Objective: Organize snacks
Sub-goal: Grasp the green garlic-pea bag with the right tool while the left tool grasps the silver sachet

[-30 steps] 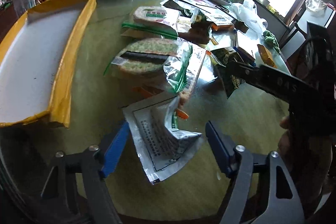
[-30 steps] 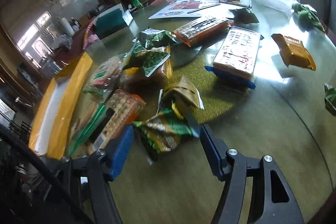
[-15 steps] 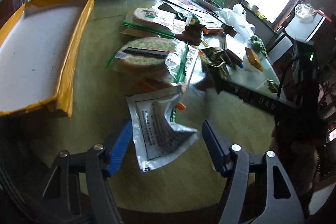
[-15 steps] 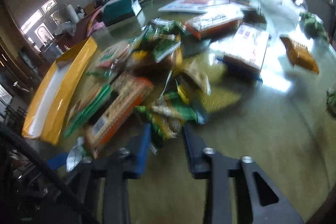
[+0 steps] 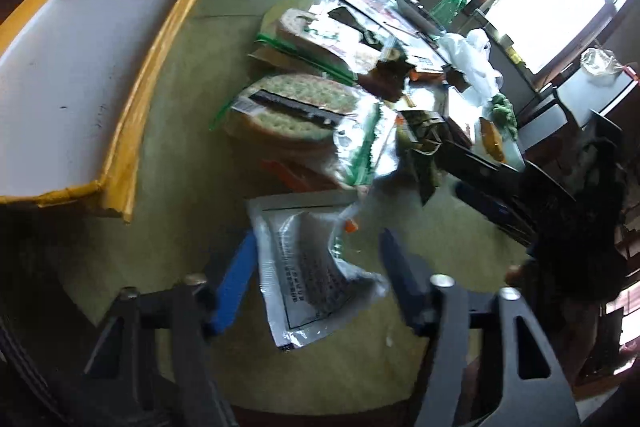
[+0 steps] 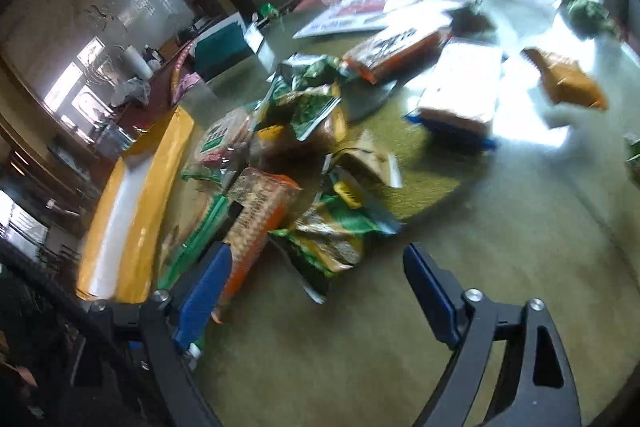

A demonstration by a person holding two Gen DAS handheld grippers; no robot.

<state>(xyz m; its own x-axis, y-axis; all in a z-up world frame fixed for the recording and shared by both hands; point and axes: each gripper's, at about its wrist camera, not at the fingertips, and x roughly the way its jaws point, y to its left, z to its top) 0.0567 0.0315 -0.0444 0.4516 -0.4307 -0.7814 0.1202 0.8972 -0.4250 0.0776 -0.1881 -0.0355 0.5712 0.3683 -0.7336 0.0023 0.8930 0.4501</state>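
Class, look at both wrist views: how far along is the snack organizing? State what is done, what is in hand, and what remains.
Done: nothing visible; the yellow-edged tray shows no snacks.
In hand: the left gripper, jaws just closing, straddles the silver packet. The right gripper, just reopened, holds nothing; the green snack bag lies ahead.
Left: the whole snack pile.

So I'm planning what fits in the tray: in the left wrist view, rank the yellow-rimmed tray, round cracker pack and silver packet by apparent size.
1. yellow-rimmed tray
2. round cracker pack and silver packet look alike; the packet is nearer the camera, so unranked.
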